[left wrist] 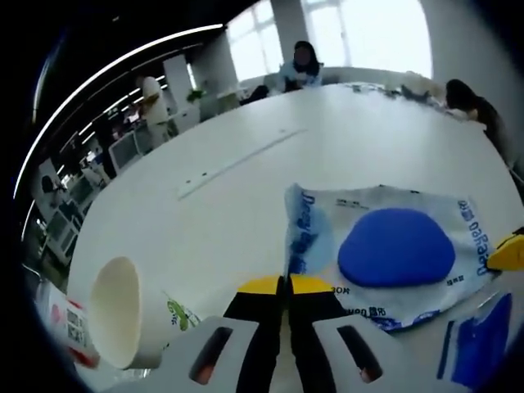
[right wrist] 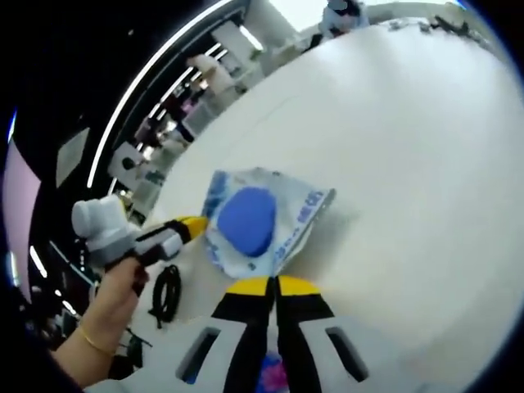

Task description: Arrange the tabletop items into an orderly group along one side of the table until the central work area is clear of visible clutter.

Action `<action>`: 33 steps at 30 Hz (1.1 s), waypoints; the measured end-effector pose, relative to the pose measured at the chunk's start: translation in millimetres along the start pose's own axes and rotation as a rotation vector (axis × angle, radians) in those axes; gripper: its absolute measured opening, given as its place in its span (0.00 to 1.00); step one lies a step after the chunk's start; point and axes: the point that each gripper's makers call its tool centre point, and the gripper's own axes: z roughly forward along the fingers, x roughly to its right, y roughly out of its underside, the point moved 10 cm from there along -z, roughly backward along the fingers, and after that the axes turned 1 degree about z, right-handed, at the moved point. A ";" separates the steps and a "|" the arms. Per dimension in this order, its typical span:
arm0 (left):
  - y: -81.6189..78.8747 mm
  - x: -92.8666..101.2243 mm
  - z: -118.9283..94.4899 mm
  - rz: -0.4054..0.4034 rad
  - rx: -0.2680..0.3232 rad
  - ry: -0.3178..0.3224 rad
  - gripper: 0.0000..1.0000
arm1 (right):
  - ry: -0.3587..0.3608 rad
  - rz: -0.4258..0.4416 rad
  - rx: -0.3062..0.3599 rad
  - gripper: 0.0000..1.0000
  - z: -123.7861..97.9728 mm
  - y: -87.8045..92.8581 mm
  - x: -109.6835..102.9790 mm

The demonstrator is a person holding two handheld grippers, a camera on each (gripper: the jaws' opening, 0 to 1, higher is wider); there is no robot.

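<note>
Left gripper view: blue-printed packet (left wrist: 393, 250) just beyond closed, empty left hand-held gripper (left wrist: 287, 286).

Daylight pours in from the windows (left wrist: 327, 33) far beyond the jaws, blown out to plain white. The white table (left wrist: 270, 164) glares softly ahead of the jaws. Ceiling light strips (right wrist: 155, 74) bend into arcs at the sides, warped by the fisheye. Everything is slightly soft; the people far past the jaws are blurred, and near the jaws shadows are faint.
</note>
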 end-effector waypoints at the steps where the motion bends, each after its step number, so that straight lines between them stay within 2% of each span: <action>1: -0.3 0.2 -0.5 0.002 -0.001 0.001 0.01 | 0.000 0.000 0.003 0.00 -0.9 -1.1 0.1; 6: -2.9 3.6 -7.1 0.035 0.001 -0.005 0.01 | 0.004 -0.014 0.027 0.00 -6.1 -9.8 0.0; 13: -6.5 3.3 -17.9 0.018 0.005 0.007 0.00 | 0.014 -0.070 0.050 0.00 -12.5 -29.1 0.4; 23: -8.9 3.3 -37.3 -0.061 0.029 0.007 0.00 | 0.011 -0.145 0.046 0.00 -12.8 -59.7 0.7; 27: -4.2 2.9 -44.4 -0.123 0.042 0.001 0.00 | 0.005 -0.215 0.027 0.00 -7.5 -73.5 -1.5; 33: 1.2 4.2 -53.0 -0.160 0.043 -0.025 0.01 | -0.003 -0.292 0.006 0.00 3.3 -90.2 -4.7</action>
